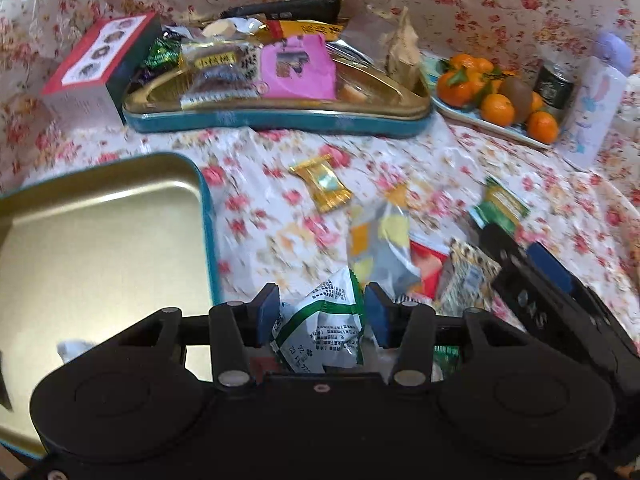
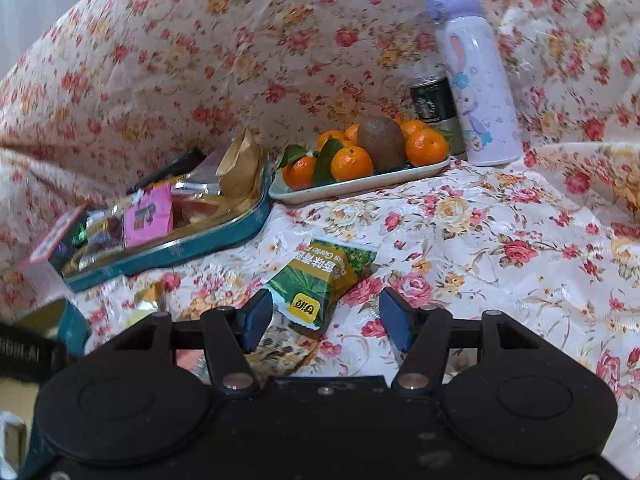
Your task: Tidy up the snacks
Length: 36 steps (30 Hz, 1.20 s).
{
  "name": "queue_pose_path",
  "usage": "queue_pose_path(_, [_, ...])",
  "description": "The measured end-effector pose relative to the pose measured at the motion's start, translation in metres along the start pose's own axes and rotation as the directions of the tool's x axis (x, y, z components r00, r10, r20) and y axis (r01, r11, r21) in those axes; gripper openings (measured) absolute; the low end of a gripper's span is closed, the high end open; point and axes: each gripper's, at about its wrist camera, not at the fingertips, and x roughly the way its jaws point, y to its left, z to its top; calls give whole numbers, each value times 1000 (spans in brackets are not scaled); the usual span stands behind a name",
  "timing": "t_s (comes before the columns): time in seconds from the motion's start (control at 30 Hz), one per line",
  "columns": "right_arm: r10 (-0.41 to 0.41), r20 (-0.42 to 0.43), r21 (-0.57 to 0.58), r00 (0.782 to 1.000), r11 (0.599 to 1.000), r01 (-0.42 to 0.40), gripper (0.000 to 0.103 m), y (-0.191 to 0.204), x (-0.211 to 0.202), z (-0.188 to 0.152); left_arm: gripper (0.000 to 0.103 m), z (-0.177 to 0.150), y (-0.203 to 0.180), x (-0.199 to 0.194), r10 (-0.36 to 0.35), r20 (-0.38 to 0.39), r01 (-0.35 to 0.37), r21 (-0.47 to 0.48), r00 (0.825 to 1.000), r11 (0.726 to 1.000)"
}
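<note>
the left hand-held gripper (image 1: 318, 312) pinches a white-and-green snack packet (image 1: 320, 328), its small print too blurred to read. the right hand-held gripper (image 2: 326, 320) stands wide, a green pea packet (image 2: 324, 276) reading "garlic" just ahead.

— How do my 2 feeds look?

— Evenly bright, soft indoor light, shadows faint. On my left view the floral cloth (image 1: 280, 200) smears with motion blur near the middle; the gold tin lid (image 1: 100, 240) shows soft glare.

— Edges?

— Fisheye bends both frames. On my right view the purple bottle (image 2: 476, 80) leans, corners blur.
</note>
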Motion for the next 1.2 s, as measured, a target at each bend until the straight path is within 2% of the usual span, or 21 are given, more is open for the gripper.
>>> queue_pose_path(0.27, [25, 31, 142, 999, 989, -29, 58, -21, -2, 3, 53, -11, -14, -2, -75, 2, 75, 23, 997, 997])
queue_pose_path(0.37, [28, 35, 157, 999, 987, -34, 58, -23, -1, 3, 53, -11, -11, -5, -121, -16, 121, 15, 993, 993])
queue_pose_path(0.53, [31, 36, 161, 999, 986, -36, 58, -24, -2, 3, 53, -12, 1, -18, -186, -3, 186, 4, 983, 983])
queue_pose_path(0.67, [29, 37, 164, 999, 986, -35, 58, -24, -4, 2, 53, -16, 0, -16, -195, -33, 196, 44, 980, 980])
queue_pose_path(0.8, [29, 37, 164, 999, 986, -35, 58, -24, -4, 2, 55, -24, -6, -12, -167, -38, 169, 75, 985, 983])
queue_pose_path(1.1, [29, 37, 165, 999, 986, -35, 58, -23, -4, 2, 59, -23, -6, -1, -135, -36, 137, 53, 990, 989])
queue_pose_path(1.2, [29, 37, 165, 999, 986, -35, 58, -24, -4, 2, 60, -26, -9, 2, -114, -17, 115, 72, 993, 991])
